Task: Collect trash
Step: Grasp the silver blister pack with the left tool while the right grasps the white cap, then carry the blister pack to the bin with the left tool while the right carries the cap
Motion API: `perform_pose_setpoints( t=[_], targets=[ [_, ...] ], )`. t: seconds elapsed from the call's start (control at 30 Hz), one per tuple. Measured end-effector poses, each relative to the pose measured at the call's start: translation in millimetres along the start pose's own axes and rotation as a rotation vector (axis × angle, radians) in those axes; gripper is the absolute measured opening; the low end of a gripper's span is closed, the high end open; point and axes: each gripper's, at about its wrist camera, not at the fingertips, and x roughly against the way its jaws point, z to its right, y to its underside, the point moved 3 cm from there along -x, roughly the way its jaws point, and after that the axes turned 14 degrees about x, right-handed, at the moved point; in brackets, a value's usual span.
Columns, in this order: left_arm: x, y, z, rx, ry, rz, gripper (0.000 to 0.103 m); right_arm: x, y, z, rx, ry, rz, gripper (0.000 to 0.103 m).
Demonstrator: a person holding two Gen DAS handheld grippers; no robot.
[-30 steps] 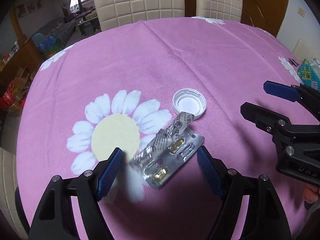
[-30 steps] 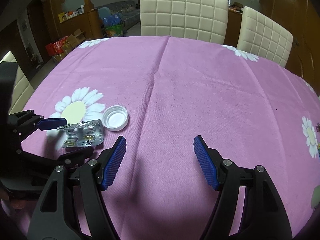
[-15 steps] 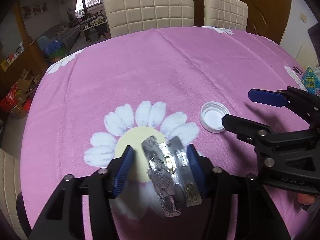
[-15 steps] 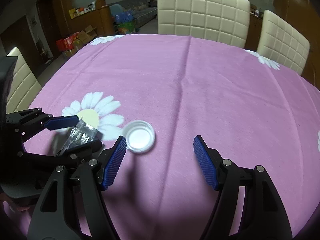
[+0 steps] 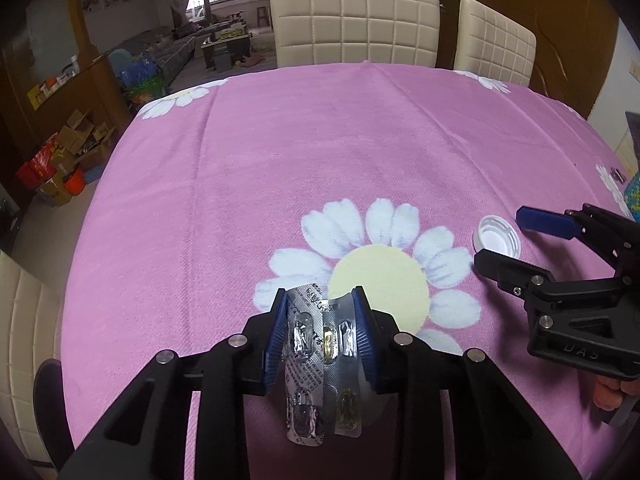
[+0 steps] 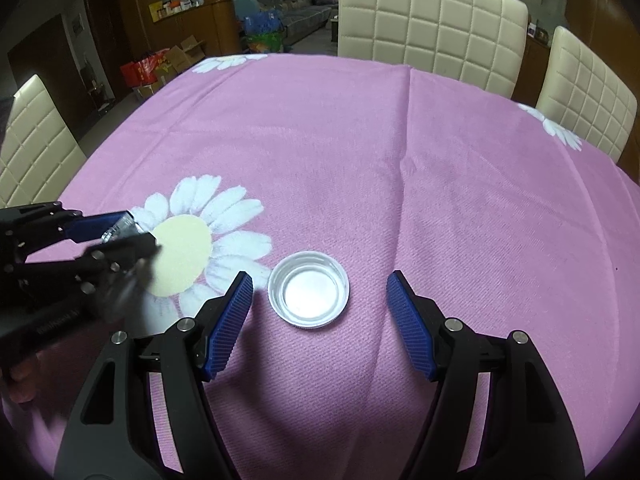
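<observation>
My left gripper (image 5: pixel 321 306) is shut on silver pill blister packs (image 5: pixel 320 364) and holds them above the pink tablecloth (image 5: pixel 320 152); the packs bend between the blue pads. It also shows at the left of the right wrist view (image 6: pixel 128 232). A white bottle cap (image 6: pixel 308 289) lies open side up on the cloth, in front of and between the fingers of my open right gripper (image 6: pixel 320 292). The cap (image 5: pixel 496 236) and the right gripper (image 5: pixel 504 236) also show at the right of the left wrist view.
Cream padded chairs (image 5: pixel 354 12) stand at the far side of the table, another (image 6: pixel 32 140) at the left. A daisy print (image 5: pixel 376 272) lies under the left gripper. A patterned item (image 5: pixel 632 196) sits at the far right edge.
My left gripper has closed on the blister packs and lifted them off the cloth. My right gripper has moved up to the white cap, which now lies between its open fingers.
</observation>
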Motion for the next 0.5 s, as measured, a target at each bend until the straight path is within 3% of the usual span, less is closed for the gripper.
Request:
perform_pose_setpoints(
  t=[0.1, 0.5],
  targets=[
    [2.2, 1.0, -1.6, 0.009, 0.000, 0.003, 0.029, -0.5, 1.0, -1.4, 0.002, 0.003, -0.008, 0.042],
    [35.7, 12.4, -0.3, -0.015, -0.006, 0.052, 0.027, 30.4, 2.0, -26.1, 0.074, -0.006, 0.040, 0.041]
  ],
)
